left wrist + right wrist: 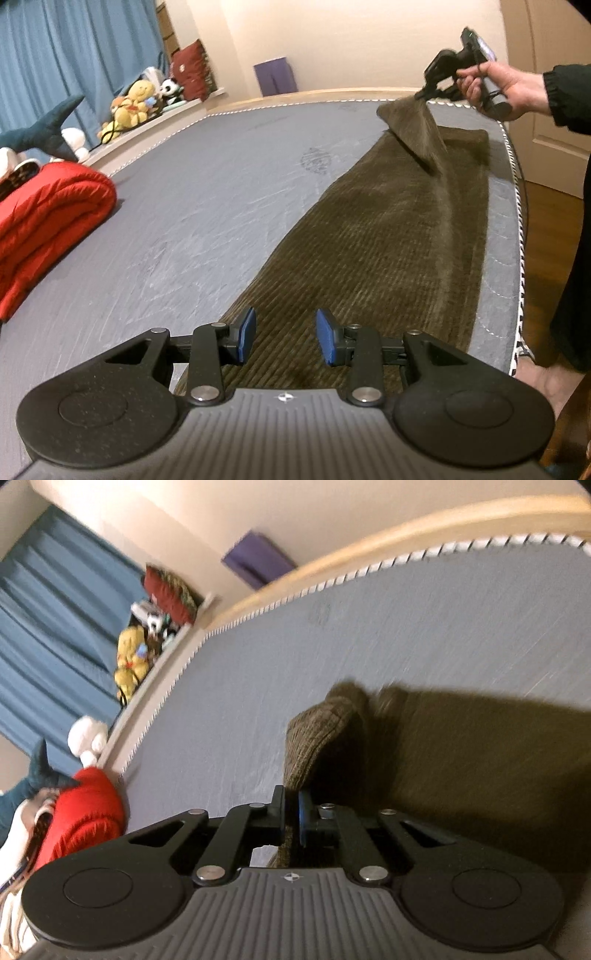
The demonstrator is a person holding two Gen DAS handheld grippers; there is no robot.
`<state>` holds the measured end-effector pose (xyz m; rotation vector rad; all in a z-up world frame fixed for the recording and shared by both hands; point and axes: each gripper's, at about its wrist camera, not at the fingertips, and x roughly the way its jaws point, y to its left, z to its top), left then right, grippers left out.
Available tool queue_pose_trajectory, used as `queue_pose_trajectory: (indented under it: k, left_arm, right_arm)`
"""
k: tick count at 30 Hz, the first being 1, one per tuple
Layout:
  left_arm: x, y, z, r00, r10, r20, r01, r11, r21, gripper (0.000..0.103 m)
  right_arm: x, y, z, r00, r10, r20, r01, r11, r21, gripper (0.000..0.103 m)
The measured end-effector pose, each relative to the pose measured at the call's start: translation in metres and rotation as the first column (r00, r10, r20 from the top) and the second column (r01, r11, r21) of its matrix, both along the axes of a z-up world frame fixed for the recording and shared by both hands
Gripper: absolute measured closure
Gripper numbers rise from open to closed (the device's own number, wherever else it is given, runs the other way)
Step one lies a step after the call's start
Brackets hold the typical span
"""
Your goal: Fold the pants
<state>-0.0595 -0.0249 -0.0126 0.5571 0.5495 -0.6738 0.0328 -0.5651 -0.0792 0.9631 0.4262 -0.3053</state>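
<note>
The brown ribbed pants (369,243) are laid flat along the near edge of the grey bed (207,192). One far corner is lifted off the bed, pinched in the closed right tool (291,812). The left tool (285,332) is held apart above the pants' near end. No writing can be read.

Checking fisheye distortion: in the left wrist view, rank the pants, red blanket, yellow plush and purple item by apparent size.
1. pants
2. red blanket, nearer the camera
3. yellow plush and purple item: alike, both far, unranked
</note>
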Motion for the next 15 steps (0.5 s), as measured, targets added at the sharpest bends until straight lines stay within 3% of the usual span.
queue_pose_trajectory:
  k: [4, 7, 11, 15]
  left_arm:
    - [-0.005, -0.012, -0.003, 0.999, -0.035, -0.004, 0.035, 0.999, 0.01, 0.063]
    - [-0.009, -0.021, -0.007, 0.998, -0.065, -0.011, 0.065, 0.998, 0.025, 0.063]
    - [-0.013, -0.031, -0.013, 0.996, -0.084, -0.019, 0.085, 0.995, 0.05, 0.063]
    - [-0.011, -0.031, -0.017, 0.997, -0.067, -0.024, 0.069, 0.996, 0.059, 0.058]
  right_arm:
    - [-0.049, -0.018, 0.012, 1.0, -0.022, 0.002, 0.022, 0.998, -0.066, 0.097]
    - [-0.078, -0.024, 0.006, 0.997, -0.029, -0.078, 0.02, 0.993, -0.116, 0.097]
    - [-0.099, -0.036, -0.022, 0.974, -0.065, -0.219, 0.054, 0.997, -0.056, 0.098]
    - [-0.114, -0.056, -0.041, 0.932, -0.214, -0.294, 0.213, 0.976, -0.034, 0.094]
